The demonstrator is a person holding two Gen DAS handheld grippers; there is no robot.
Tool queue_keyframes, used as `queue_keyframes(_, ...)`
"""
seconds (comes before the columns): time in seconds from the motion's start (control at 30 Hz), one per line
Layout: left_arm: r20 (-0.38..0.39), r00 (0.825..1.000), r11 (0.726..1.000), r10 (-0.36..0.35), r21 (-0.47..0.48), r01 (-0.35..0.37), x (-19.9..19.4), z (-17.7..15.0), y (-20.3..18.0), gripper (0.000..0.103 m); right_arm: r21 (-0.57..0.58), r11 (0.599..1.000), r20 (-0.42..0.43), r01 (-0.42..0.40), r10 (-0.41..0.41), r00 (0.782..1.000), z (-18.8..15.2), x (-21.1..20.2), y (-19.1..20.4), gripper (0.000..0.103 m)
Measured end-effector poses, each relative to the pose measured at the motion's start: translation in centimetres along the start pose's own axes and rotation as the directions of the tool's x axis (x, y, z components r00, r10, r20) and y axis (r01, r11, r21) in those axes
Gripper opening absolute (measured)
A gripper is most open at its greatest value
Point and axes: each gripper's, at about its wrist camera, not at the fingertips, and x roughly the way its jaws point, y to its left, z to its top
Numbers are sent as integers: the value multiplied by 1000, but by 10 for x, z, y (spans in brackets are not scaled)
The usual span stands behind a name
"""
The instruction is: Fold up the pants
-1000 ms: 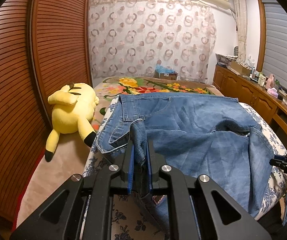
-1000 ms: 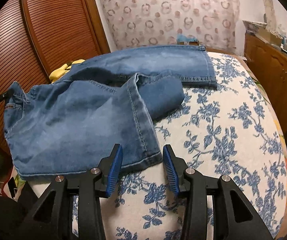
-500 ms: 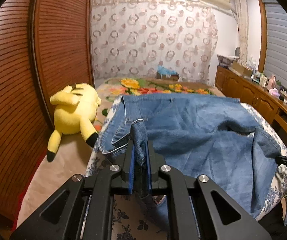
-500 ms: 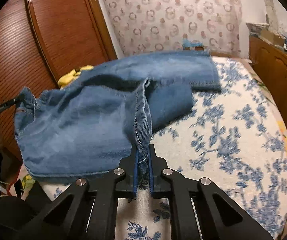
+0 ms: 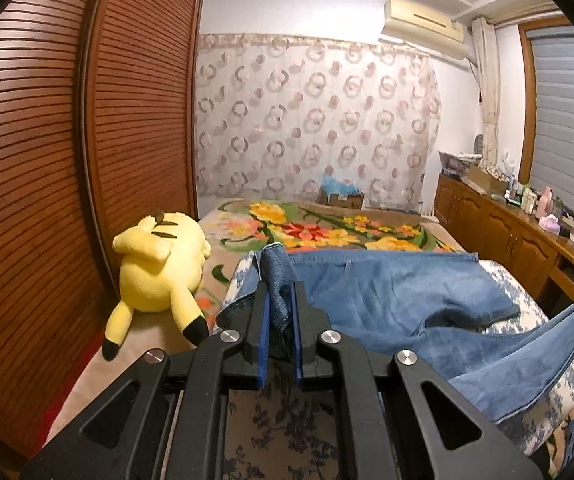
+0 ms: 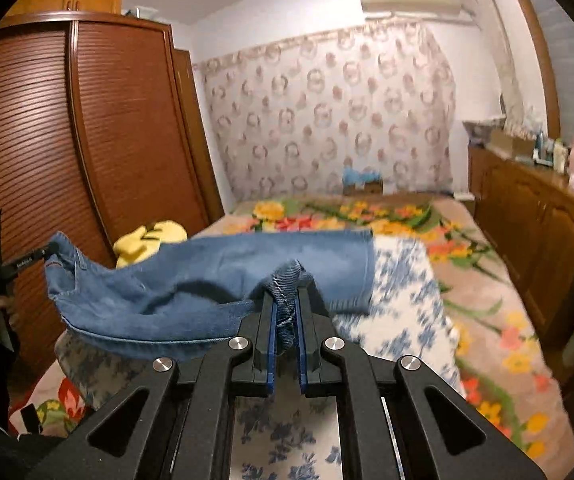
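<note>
Blue jeans (image 5: 399,300) lie partly on the bed, lifted at two points. My left gripper (image 5: 279,304) is shut on a bunch of denim at the waistband end, held above the bed's near left edge. My right gripper (image 6: 285,312) is shut on a hemmed leg edge of the jeans (image 6: 215,280) and holds it up, so the cloth hangs in a sag between the two grippers. The far leg still rests flat on the blue-flowered sheet (image 6: 407,300). The left gripper's tip (image 6: 31,258) shows at the left in the right wrist view.
A yellow plush toy (image 5: 159,264) lies at the bed's left side beside the brown slatted wardrobe (image 5: 47,160). A flowered blanket (image 5: 327,232) covers the far bed. A wooden cabinet (image 5: 519,236) with small items runs along the right. A box (image 5: 341,196) stands by the curtain.
The right gripper closed on the leg hem a second ago; since then both grippers have risen, lifting the jeans off the bed. The views now tilt up towards the room.
</note>
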Motion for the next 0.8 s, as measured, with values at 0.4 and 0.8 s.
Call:
queue_keyframes(0.4, 5, 999, 999, 31, -37, -31, 28, 19, 6, 10, -26, 999, 25, 45, -44, 999, 2, 27, -5, 8)
queue_keyframes(0.8, -72, 996, 998, 59, -9, -60, 91, 15, -8, 10, -28, 998, -89, 51, -53, 995, 20, 96, -18, 8)
